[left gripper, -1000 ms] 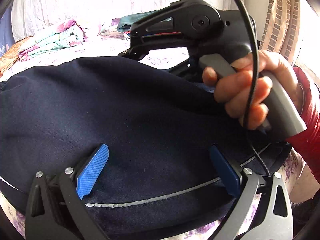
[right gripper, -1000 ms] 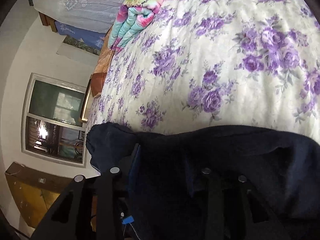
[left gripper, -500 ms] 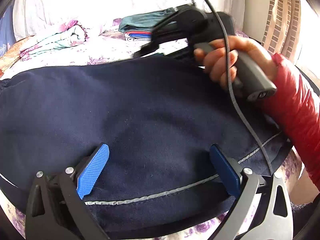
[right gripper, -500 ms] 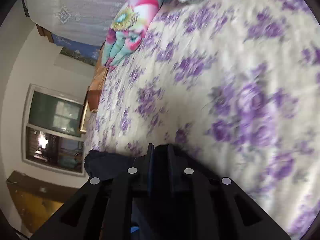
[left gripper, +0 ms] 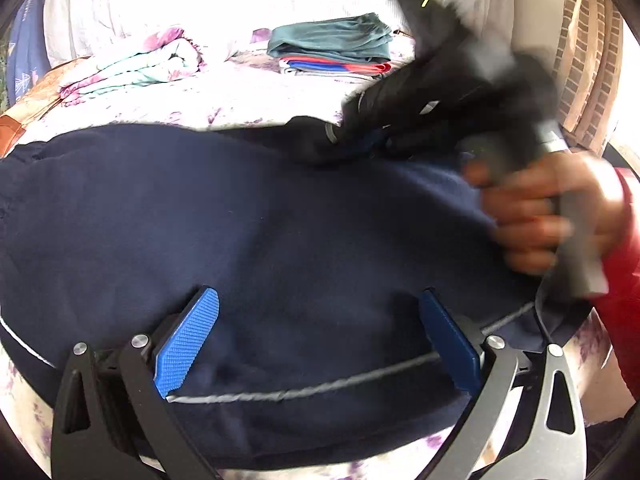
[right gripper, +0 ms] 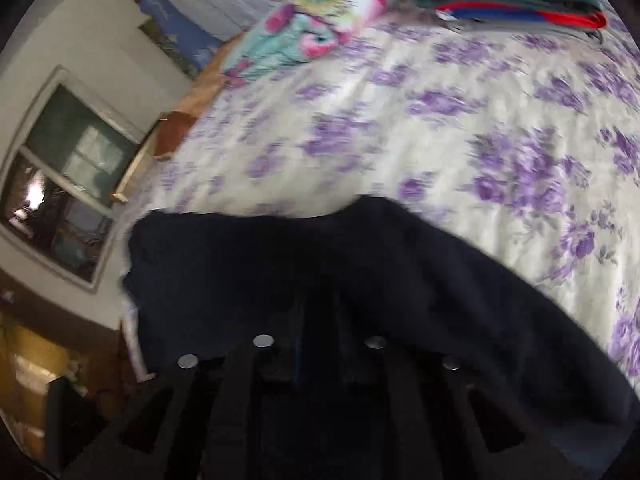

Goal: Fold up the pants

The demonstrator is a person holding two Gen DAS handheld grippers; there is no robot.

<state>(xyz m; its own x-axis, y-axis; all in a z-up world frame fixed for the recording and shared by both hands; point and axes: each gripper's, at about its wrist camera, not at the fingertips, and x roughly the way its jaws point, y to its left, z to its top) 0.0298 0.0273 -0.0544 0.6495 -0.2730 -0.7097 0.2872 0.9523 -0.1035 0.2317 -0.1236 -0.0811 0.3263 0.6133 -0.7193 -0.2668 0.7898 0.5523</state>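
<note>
Pants, dark navy soft fabric with a thin grey piping stripe near the front edge, lie spread across a bed sheet of cream cotton with purple flower print. Cloth covers most of the left wrist view, bulging, not flat; near edge hangs toward the bed's front.

Left gripper, black frame with blue textured pads, jaws wide apart over the navy cloth near the piping; pads don't press anything, nothing held.

Right gripper, black body, motion-blurred, sits at the far right edge of the pants, held by the person's hand with a red sleeve behind. Its jaws have come together; the right wrist view shows the fingers close-set with dark fabric bunched around them, so it reads as clamped on the pants edge, though blur hides the exact pad contact.

Progress, as judged: early to middle. One edge is grabbed, no crisp fold visible, cloth still lumpy. Left to do: carry the grabbed edge over, lay it down, flatten, probably one more fold.

Further out: stack of folded clothes, green on top with red and blue beneath, at the far side of the bed. Rolled pastel floral blanket to the far left. Window on the wall beyond the bed.
</note>
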